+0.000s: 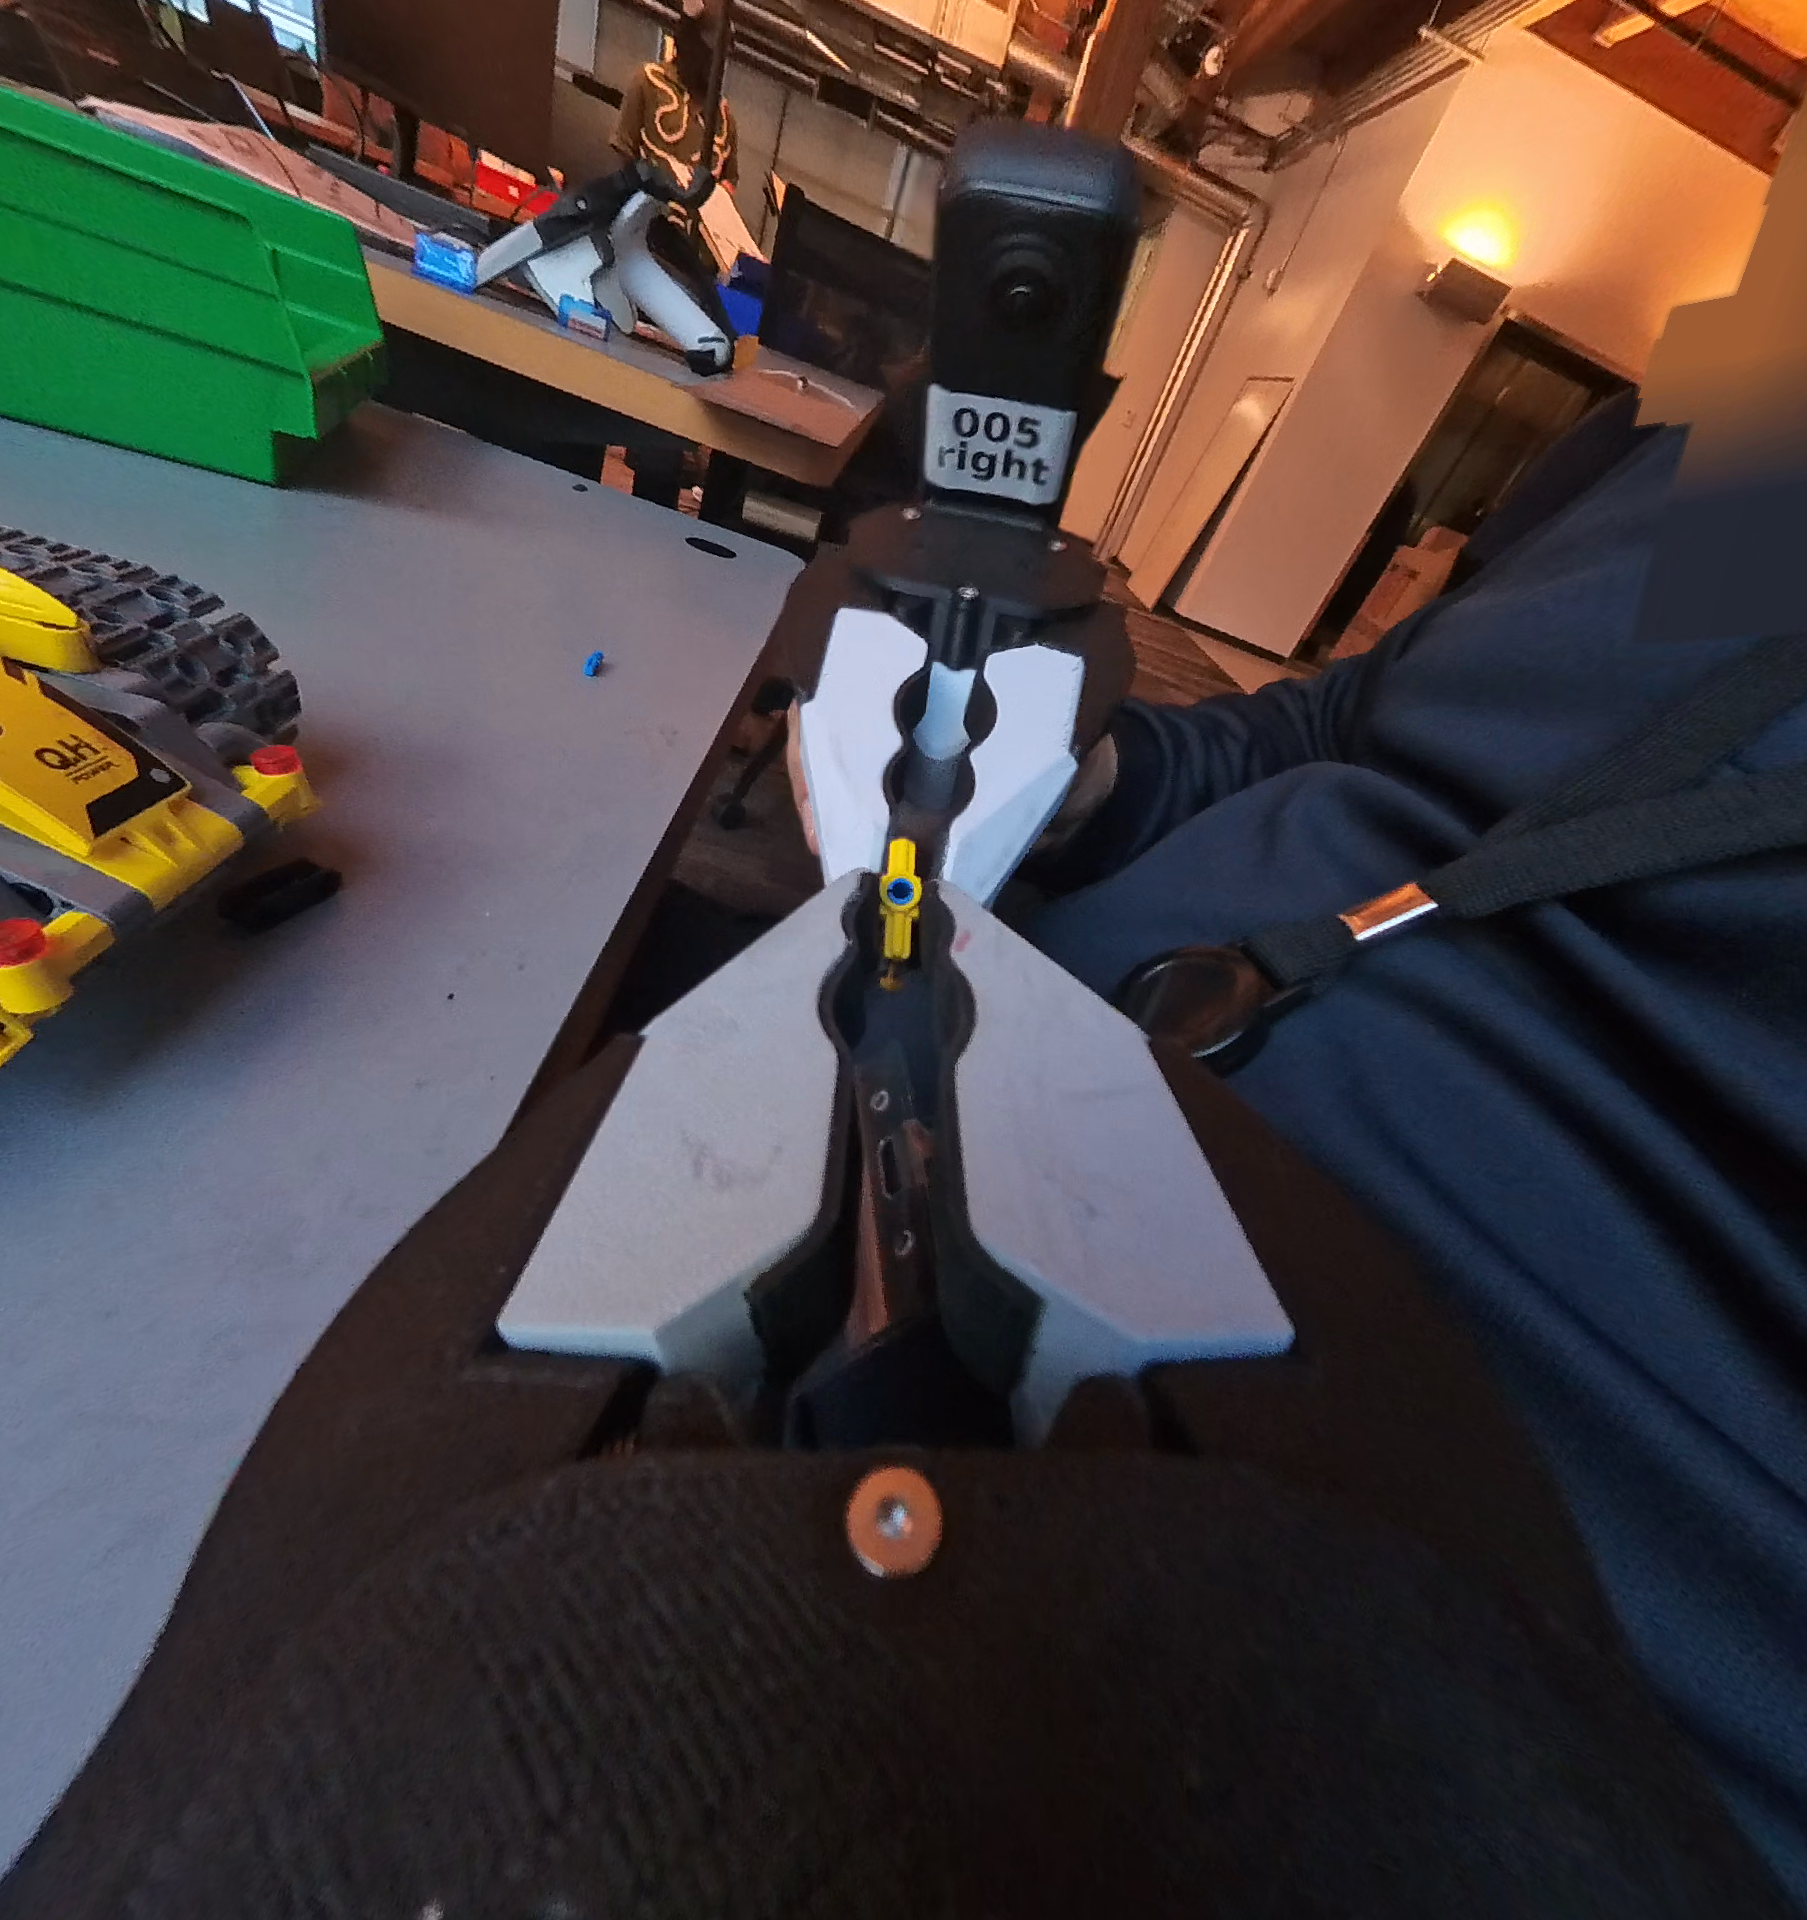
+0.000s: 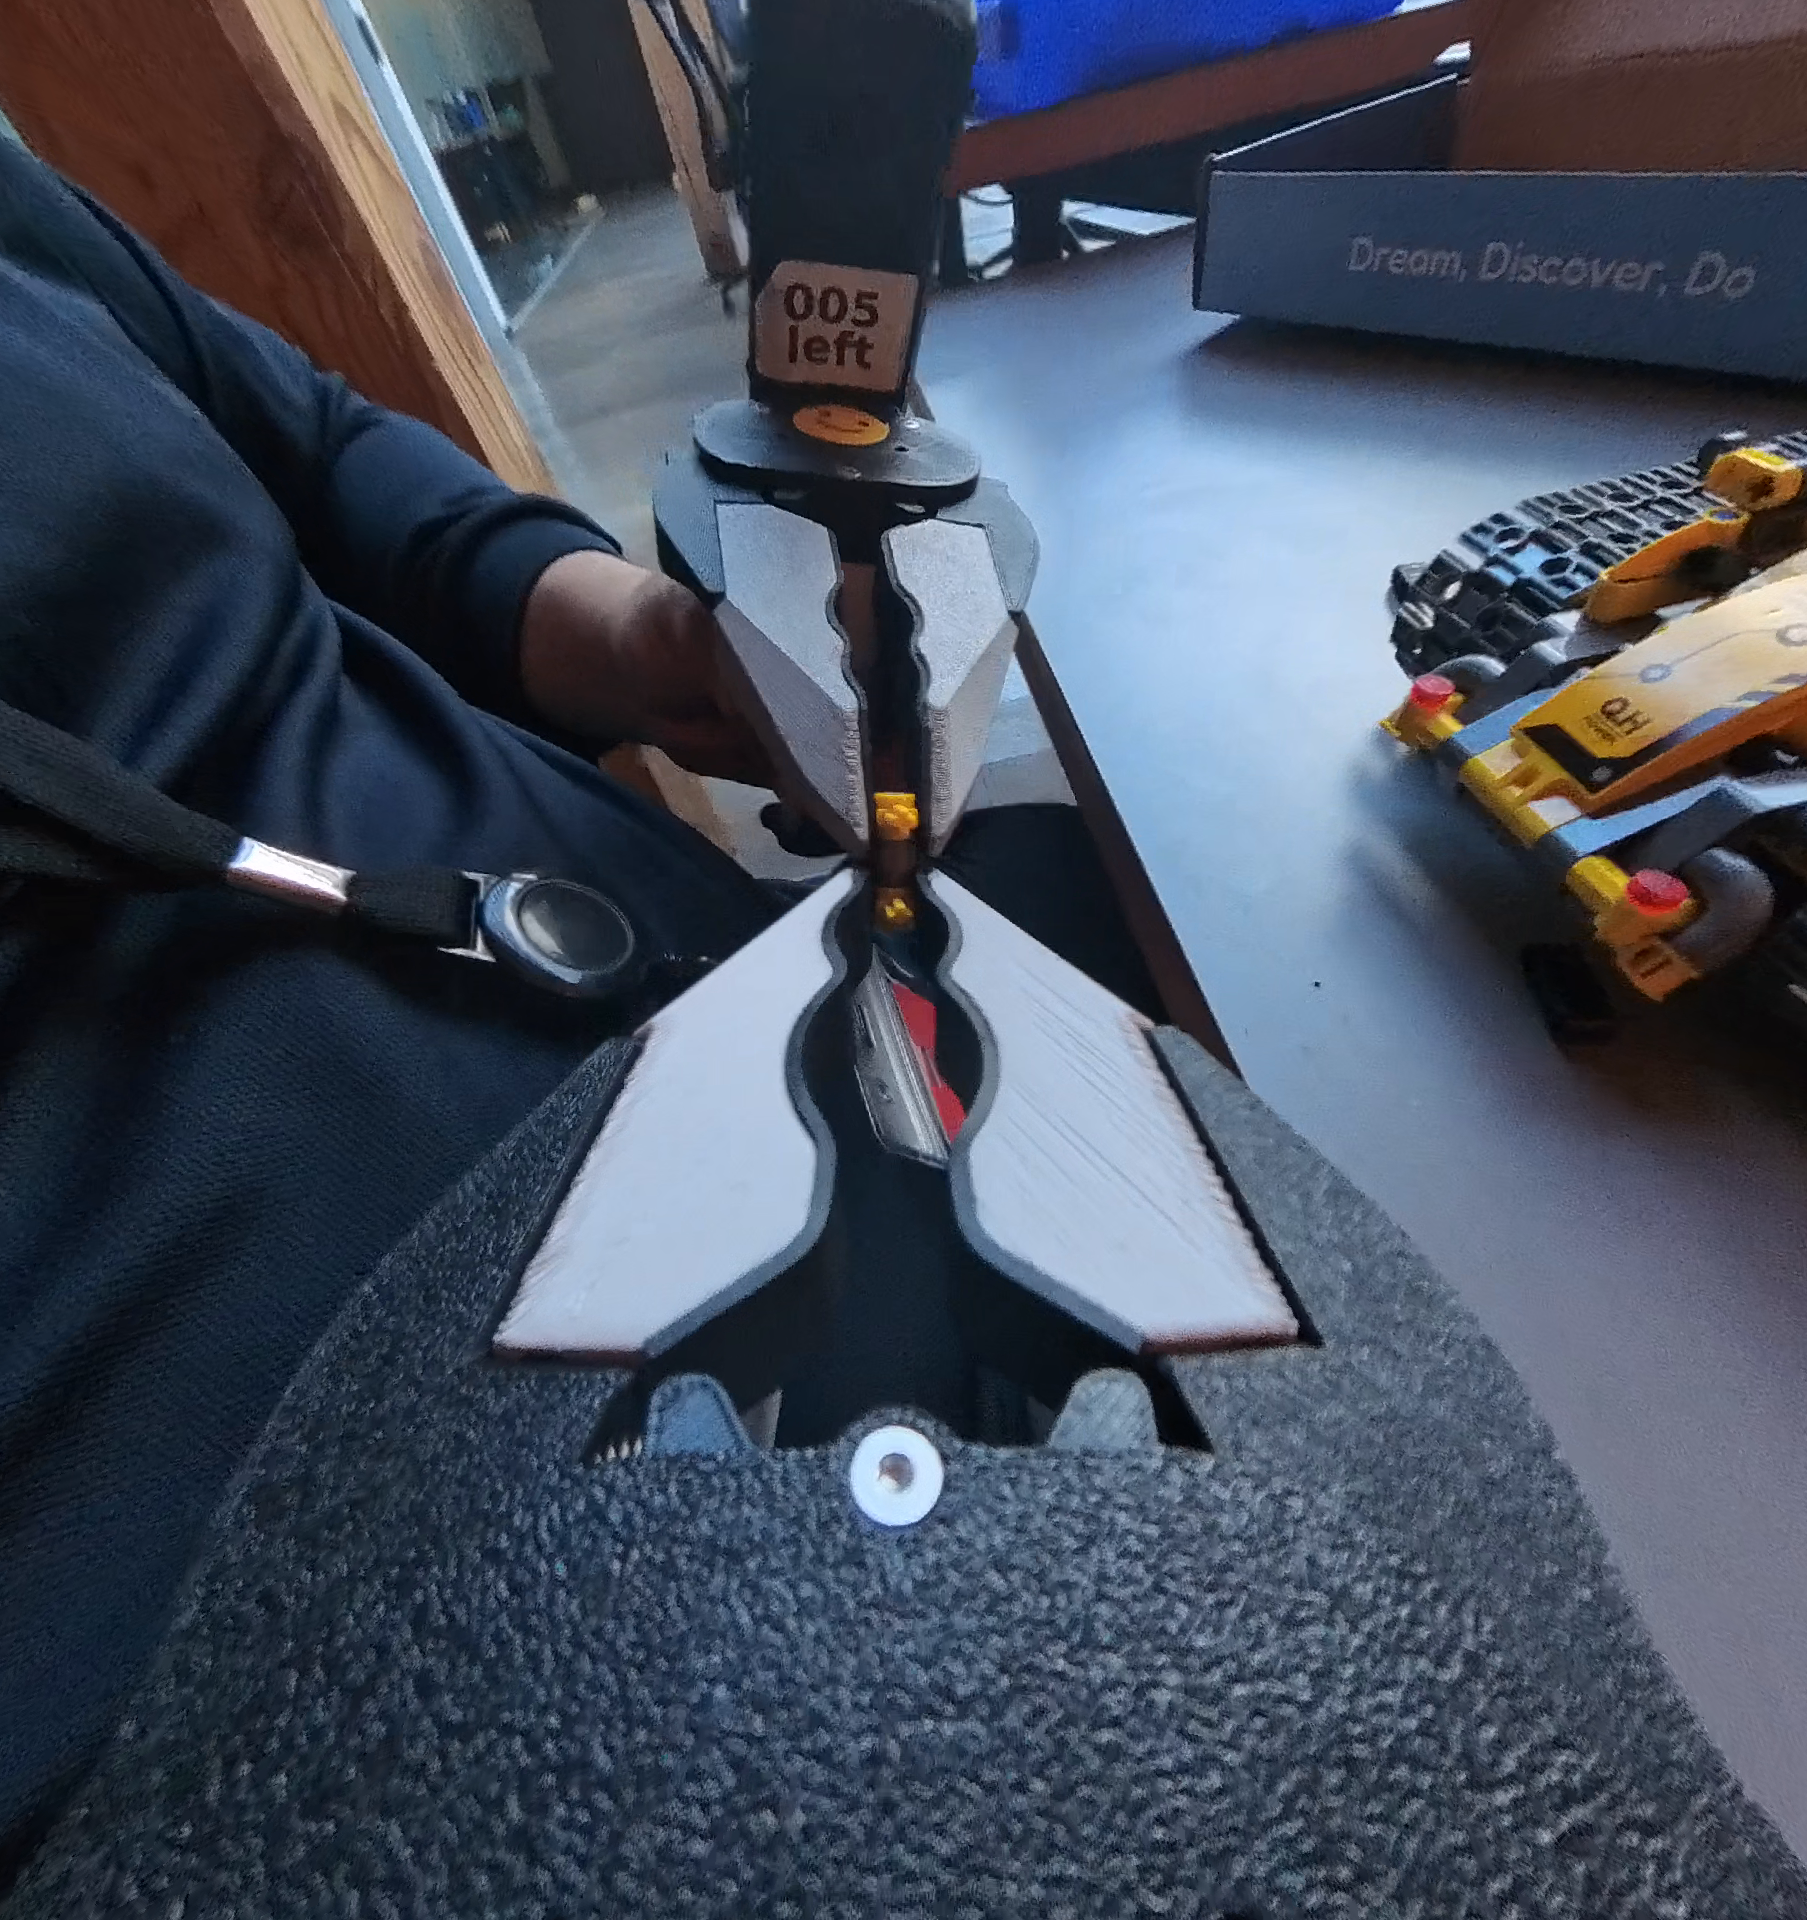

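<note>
Yellow peg [image 1: 898, 900] between labelled claws

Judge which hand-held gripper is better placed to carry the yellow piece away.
Probably left: the left hand-held gripper pinches the yellow piece at its tips; the right hand-held gripper seems to hold only the grey rod.

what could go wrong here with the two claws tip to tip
The small yellow plastic connector is pinched only by the tips of the left claw, beyond the edge of the grey tabletop, over a lap: a slip could drop it. The right claw, shut on a thin grey rod, meets it head-on; misalignment might twist it loose.
</note>
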